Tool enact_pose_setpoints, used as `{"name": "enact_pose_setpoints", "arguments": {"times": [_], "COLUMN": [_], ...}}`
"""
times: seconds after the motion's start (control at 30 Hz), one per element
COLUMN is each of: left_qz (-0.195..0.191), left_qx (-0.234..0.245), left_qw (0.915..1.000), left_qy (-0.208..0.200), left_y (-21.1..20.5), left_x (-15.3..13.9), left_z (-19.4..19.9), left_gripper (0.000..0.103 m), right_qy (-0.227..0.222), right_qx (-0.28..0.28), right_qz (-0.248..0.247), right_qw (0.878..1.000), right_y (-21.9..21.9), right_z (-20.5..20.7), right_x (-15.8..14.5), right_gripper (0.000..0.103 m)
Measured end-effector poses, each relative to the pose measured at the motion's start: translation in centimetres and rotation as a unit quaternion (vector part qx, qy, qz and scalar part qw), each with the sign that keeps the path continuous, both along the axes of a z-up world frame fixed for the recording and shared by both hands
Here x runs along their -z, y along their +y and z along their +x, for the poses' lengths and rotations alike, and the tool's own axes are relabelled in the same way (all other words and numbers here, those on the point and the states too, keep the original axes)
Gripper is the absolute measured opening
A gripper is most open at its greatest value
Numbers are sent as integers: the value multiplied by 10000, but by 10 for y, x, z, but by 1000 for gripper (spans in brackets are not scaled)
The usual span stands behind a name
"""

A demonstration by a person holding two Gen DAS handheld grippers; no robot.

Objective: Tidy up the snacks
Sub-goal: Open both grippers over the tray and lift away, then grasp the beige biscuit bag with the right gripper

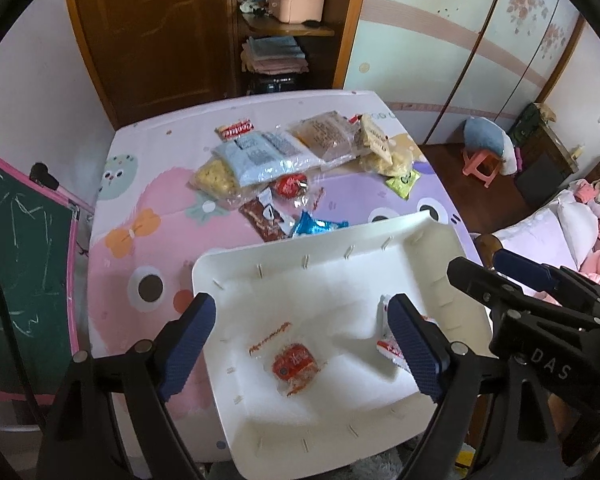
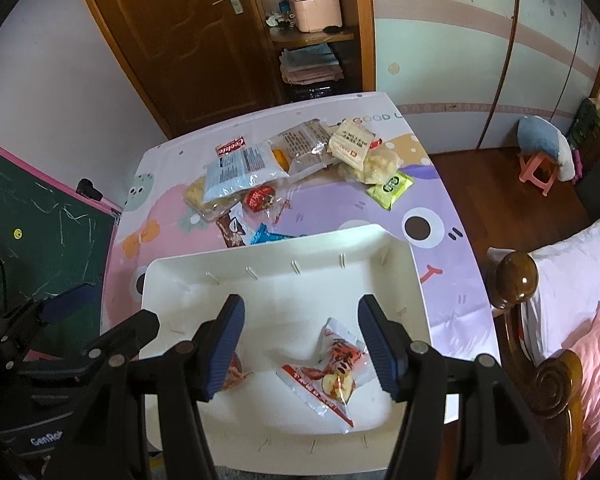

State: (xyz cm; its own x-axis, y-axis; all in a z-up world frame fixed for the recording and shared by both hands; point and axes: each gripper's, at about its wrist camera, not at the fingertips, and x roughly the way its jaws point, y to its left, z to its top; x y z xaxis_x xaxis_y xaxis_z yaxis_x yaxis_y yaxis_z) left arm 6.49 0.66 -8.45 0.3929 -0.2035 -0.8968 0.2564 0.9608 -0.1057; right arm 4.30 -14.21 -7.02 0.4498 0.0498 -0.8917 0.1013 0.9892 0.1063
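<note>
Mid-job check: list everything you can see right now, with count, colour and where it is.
tray: 1, white, near table edge
red round snack: 1, in tray
apple-picture packet: 1, white and red, in tray
snack pile: several clear, blue, red and yellow bags, far half of table
green packet: 1, right of pile
blue foil packet: 1, just beyond tray
table cover: 1, pink and purple cartoon
chalkboard: 1, green, left
stool: 1, pink, on floor
left gripper: open, over tray
right gripper: open, over tray

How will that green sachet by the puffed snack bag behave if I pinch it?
The green sachet lies flat and thin, so probably light and floppy, hard to get under. Its glossy film may slip between the tongs.
</note>
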Motion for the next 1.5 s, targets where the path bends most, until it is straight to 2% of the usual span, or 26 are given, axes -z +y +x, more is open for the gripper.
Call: {"name": "enact_pose_setpoints", "arguments": {"times": [0.17,0.43,0.63,0.73,0.83,1.0,1.13,1.23,1.5], "left_qz": [213,385,317,249,188,97,-75,-292,-511], "left_qx": [-58,-319,-577,-709,-792,-905,-988,-1068,-1376], "left_qw": [9996,9983,9969,9965,9963,9958,9944,9914,9784], "left_qy": [-171,-300,-420,-364,-261,-10,357,697,1459], "left_y": [-4,-1,11,17,22,26,30,32,32], "left_x": [-9,-28,-43,-43,-39,-20,6,28,98], "left_z": [11,51,90,110,130,165,191,210,250], "left_gripper": [87,87,87,87,87,87,87,87,86], "right_qy": [-80,-284,-226,-223,-239,-131,168,399,949], "right_qx": [-135,-373,-367,-349,-338,-362,-293,-222,-208], "right_qz": [-40,-189,-112,39,-65,-130,-20,94,297], "right_qw": [9999,9987,9990,9991,9991,9992,9994,9989,9948], "right_y": [-1,-6,-23,-33,-42,-57,-74,-85,-102], "right_z": [12,46,85,102,126,162,195,215,262], "right_x": [-9,-40,-56,-60,-61,-50,-25,-4,55], "right_gripper": [59,59,59,59,59,59,59,59,59]}}
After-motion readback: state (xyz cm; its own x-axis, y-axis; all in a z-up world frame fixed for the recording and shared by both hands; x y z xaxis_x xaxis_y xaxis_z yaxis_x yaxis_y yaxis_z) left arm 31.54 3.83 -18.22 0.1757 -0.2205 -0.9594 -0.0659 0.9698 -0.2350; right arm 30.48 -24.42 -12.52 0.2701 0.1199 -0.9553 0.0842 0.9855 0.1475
